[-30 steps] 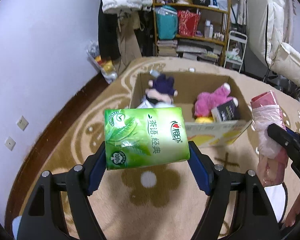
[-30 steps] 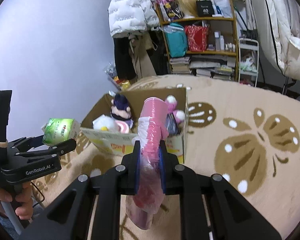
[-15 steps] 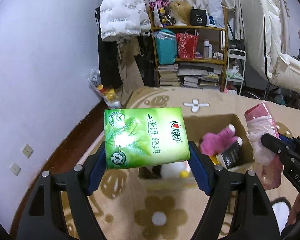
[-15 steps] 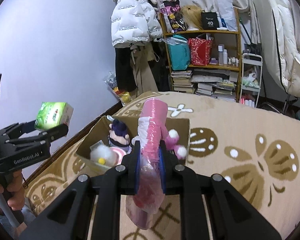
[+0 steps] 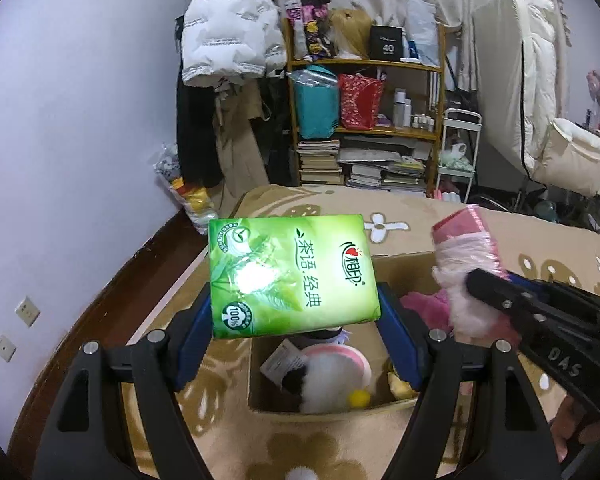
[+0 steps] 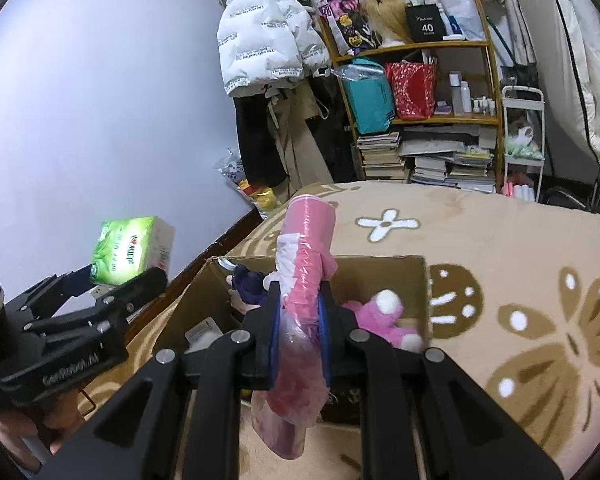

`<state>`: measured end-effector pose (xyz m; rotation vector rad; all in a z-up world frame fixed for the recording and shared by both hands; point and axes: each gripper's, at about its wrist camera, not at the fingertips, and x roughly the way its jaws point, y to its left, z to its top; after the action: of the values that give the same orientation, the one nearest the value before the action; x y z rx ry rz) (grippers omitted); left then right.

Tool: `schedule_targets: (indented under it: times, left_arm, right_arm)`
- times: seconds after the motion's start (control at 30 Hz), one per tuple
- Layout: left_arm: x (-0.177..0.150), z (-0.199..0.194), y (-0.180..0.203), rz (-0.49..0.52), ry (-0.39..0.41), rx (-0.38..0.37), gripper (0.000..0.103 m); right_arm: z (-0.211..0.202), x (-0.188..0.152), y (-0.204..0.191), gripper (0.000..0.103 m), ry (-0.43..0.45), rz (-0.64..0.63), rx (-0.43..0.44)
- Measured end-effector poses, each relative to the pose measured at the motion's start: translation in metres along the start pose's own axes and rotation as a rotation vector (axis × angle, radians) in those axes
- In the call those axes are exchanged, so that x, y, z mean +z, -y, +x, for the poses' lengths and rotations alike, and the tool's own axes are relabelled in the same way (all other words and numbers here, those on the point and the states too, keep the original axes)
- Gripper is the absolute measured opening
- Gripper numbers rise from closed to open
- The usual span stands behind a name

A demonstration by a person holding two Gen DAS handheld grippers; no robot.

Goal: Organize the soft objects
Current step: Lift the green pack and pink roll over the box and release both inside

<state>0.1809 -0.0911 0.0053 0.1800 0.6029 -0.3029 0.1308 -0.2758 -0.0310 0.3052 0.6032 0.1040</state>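
Note:
My left gripper [image 5: 296, 320] is shut on a green tissue pack [image 5: 292, 276] and holds it above the near left part of an open cardboard box [image 5: 404, 264]. It also shows in the right wrist view [image 6: 130, 250]. My right gripper [image 6: 300, 316] is shut on a pink plastic-wrapped roll [image 6: 306, 264], upright over the box [image 6: 420, 280]; the roll also shows in the left wrist view [image 5: 466, 244]. Inside the box lie a pink plush [image 6: 380, 316], a purple plush [image 6: 250, 286] and a white fluffy toy [image 5: 324, 384].
The box stands on a beige flower-patterned carpet [image 6: 520, 280]. A purple wall [image 5: 80, 140] runs along the left. At the back are a cluttered wooden shelf [image 5: 364, 120] with stacked books, a hanging white jacket [image 5: 224, 36] and a white cart [image 5: 458, 144].
Both grippers have moved forward and up with their loads and now hover over the box. The box sits lower and closer in both views.

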Motion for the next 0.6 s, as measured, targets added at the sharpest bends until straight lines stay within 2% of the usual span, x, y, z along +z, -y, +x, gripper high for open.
schedule_targets:
  times: [0.27,0.43,0.53,0.57,0.6]
  left_arm:
    - [-0.010,0.030,0.004,-0.004,-0.063,-0.053,0.076]
    - [-0.015,0.037,0.012,0.044,-0.072,-0.018,0.076]
    - [-0.015,0.033,0.009,0.040,-0.071,-0.017,0.083]
    - [-0.015,0.030,0.008,0.037,-0.064,-0.014,0.089]
    - [-0.014,0.026,0.006,0.037,-0.053,-0.006,0.092]
  right_arm:
    - [0.030,-0.002,0.005,0.022,-0.056,-0.010,-0.001]
    - [0.037,-0.005,0.014,0.026,-0.088,0.007,-0.010]
    - [0.036,-0.006,0.018,0.033,-0.097,0.019,-0.012]
    - [0.035,-0.006,0.019,0.040,-0.096,0.023,-0.021]
    - [0.034,-0.005,0.020,0.050,-0.093,0.025,-0.025]
